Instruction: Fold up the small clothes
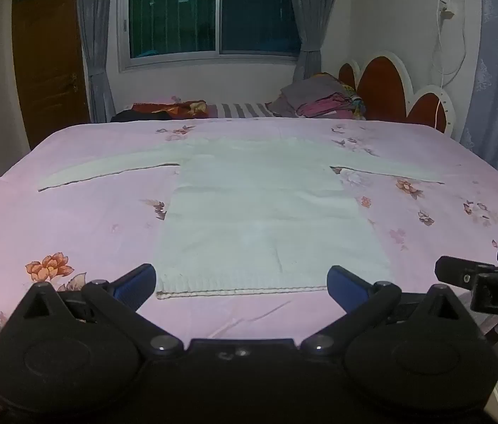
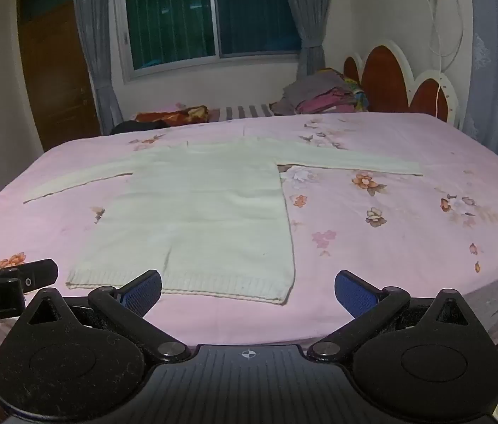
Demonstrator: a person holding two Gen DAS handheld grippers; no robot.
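A white knit sweater [image 1: 259,208] lies flat on the pink floral bedsheet [image 1: 72,219], sleeves spread out to both sides, hem toward me. It also shows in the right wrist view [image 2: 199,212]. My left gripper [image 1: 242,282] is open and empty, just short of the hem. My right gripper [image 2: 249,291] is open and empty, in front of the hem's right corner. The right gripper also shows at the right edge of the left wrist view [image 1: 475,272], and the left gripper at the left edge of the right wrist view [image 2: 5,272].
A pile of folded clothes [image 1: 319,100] and a red blanket [image 1: 171,107] lie at the far end of the bed. A red and white headboard [image 1: 393,92] stands at the far right. A window with grey curtains [image 1: 210,14] and a brown door [image 1: 47,60] are behind.
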